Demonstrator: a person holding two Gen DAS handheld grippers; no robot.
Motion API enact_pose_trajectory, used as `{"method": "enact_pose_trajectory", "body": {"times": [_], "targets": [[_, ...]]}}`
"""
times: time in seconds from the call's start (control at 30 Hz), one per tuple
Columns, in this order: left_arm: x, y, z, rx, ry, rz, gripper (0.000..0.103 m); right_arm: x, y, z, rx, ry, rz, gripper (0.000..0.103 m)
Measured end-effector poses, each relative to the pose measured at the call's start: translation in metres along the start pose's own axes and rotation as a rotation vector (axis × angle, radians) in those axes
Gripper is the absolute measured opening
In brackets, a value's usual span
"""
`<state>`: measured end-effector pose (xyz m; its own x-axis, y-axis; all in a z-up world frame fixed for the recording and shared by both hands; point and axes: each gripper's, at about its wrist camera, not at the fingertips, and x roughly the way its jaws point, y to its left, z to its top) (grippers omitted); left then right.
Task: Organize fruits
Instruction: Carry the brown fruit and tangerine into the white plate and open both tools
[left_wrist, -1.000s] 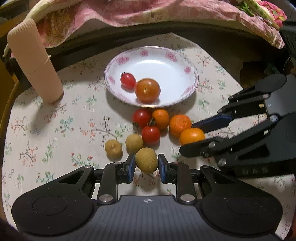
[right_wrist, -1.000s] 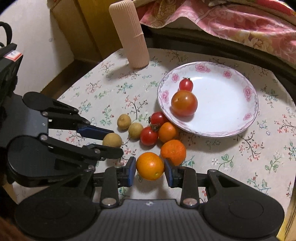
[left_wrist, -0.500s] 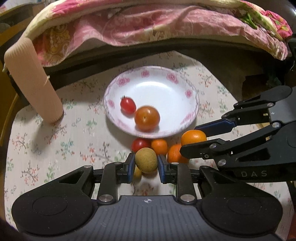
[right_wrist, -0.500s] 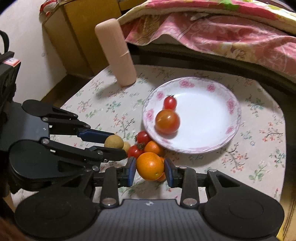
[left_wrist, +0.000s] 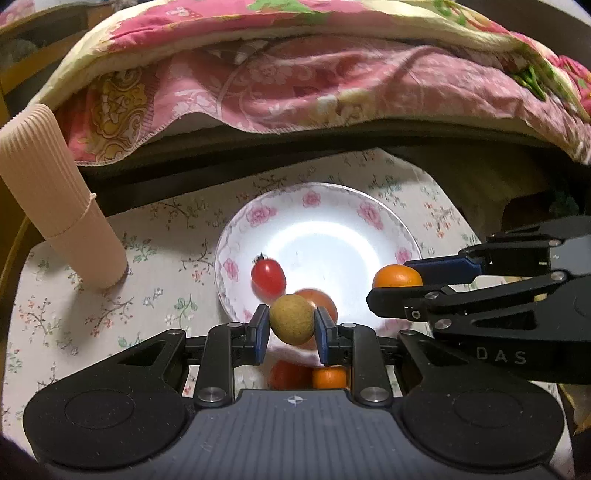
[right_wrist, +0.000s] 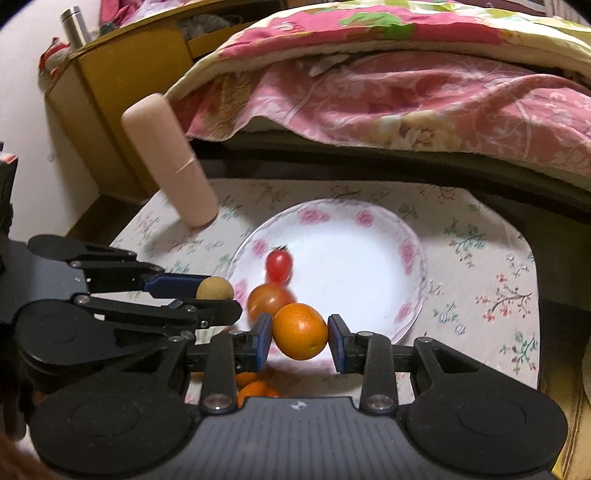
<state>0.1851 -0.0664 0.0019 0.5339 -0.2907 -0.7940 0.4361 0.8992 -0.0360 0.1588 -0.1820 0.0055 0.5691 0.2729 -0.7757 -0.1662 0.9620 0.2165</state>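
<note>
My left gripper (left_wrist: 291, 326) is shut on a tan longan (left_wrist: 291, 324), held above the near rim of the white flowered plate (left_wrist: 332, 195). My right gripper (right_wrist: 300, 336) is shut on a small orange (right_wrist: 300, 331), also over the plate's (right_wrist: 410, 254) near edge. On the plate lie a cherry tomato (left_wrist: 268, 277) and a larger orange-red tomato (left_wrist: 325, 301), partly hidden behind the longan. In the left wrist view the right gripper (left_wrist: 397, 281) shows at right with the orange (left_wrist: 397, 276); the right wrist view has the left gripper (right_wrist: 216, 293) at left with the longan (right_wrist: 214, 288).
Loose fruits (left_wrist: 310, 376) lie on the floral tablecloth (left_wrist: 74, 302) below my fingers, mostly hidden. A ribbed pink cylinder (left_wrist: 51, 199) stands at the back left. A bed with a pink quilt (left_wrist: 314, 77) borders the table behind, and a yellow cabinet (right_wrist: 110, 92) stands at left.
Both grippers have lifted their fruits off the cloth and carried them forward over the plate's near rim. The pile of loose fruits has dropped out of sight under the fingers.
</note>
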Motion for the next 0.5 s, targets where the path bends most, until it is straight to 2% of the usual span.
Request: {"method": "enact_pose_trajectory", "body": {"times": [0.27,0.5], "targets": [[0.015,0.012,0.011,-0.048,-0.002,0.008,0.031,0.02,-0.007,0.016,0.012,-0.009,-0.015,0.034],[0.027,0.012,0.014,-0.061,0.006,-0.016,0.032,0.03,-0.016,0.018,0.031,0.005,-0.027,0.034]]}}
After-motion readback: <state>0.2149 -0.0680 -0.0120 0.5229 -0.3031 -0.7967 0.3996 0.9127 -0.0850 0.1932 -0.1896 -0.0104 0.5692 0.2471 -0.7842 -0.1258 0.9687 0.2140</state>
